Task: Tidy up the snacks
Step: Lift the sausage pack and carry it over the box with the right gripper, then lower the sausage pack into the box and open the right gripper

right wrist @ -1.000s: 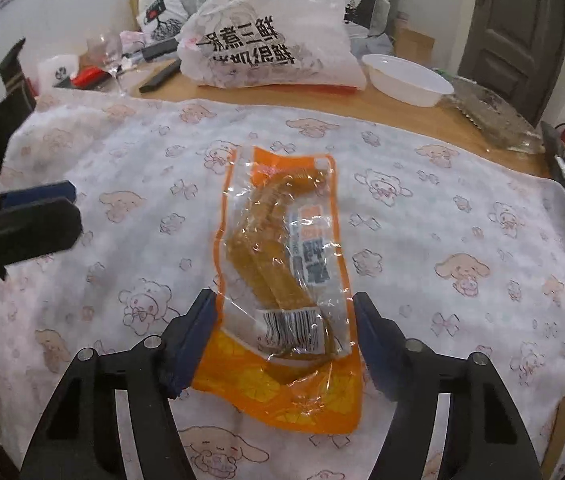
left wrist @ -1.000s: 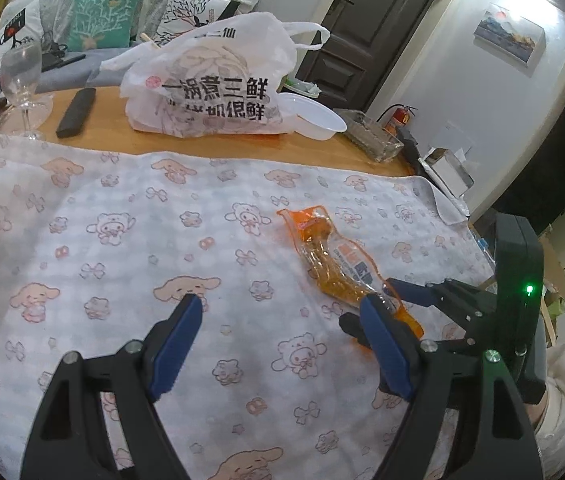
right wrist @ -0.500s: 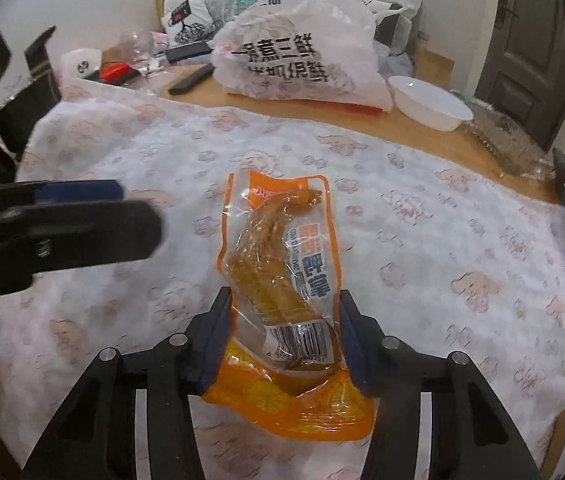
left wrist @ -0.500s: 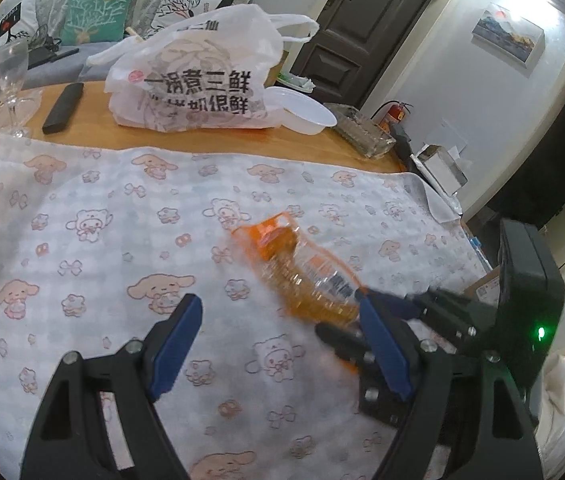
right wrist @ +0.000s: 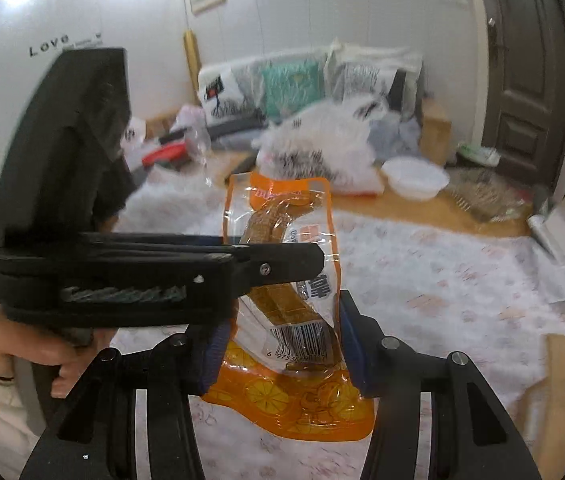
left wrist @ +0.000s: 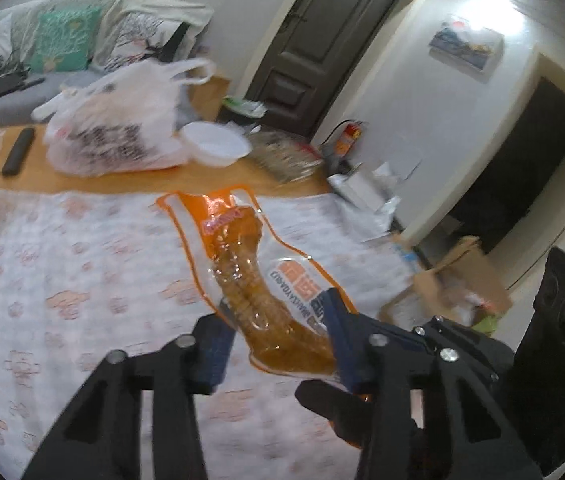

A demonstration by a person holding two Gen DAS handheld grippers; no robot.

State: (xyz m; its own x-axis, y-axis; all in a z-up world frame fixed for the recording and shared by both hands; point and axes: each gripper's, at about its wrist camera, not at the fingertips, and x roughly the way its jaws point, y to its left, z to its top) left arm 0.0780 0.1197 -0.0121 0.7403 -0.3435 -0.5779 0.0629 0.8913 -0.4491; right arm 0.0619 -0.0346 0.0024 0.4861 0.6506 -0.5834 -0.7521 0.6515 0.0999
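Note:
An orange and clear snack packet holding brown pieces is lifted off the cartoon-print tablecloth. My right gripper is shut on its lower end, by the barcode, and holds the packet upright. My left gripper has come in from the side, and its fingers are closed in on the packet's middle. In the right wrist view the left gripper's finger lies across the packet.
A white printed plastic bag, a white bowl, a black remote and a clear tray lie on the bare wooden part of the table. A cardboard box stands beyond the right edge.
My right gripper closed on the packet and lifted it off the cloth, tipping it upright. My left gripper swung over to the packet and narrowed its jaws around its middle.

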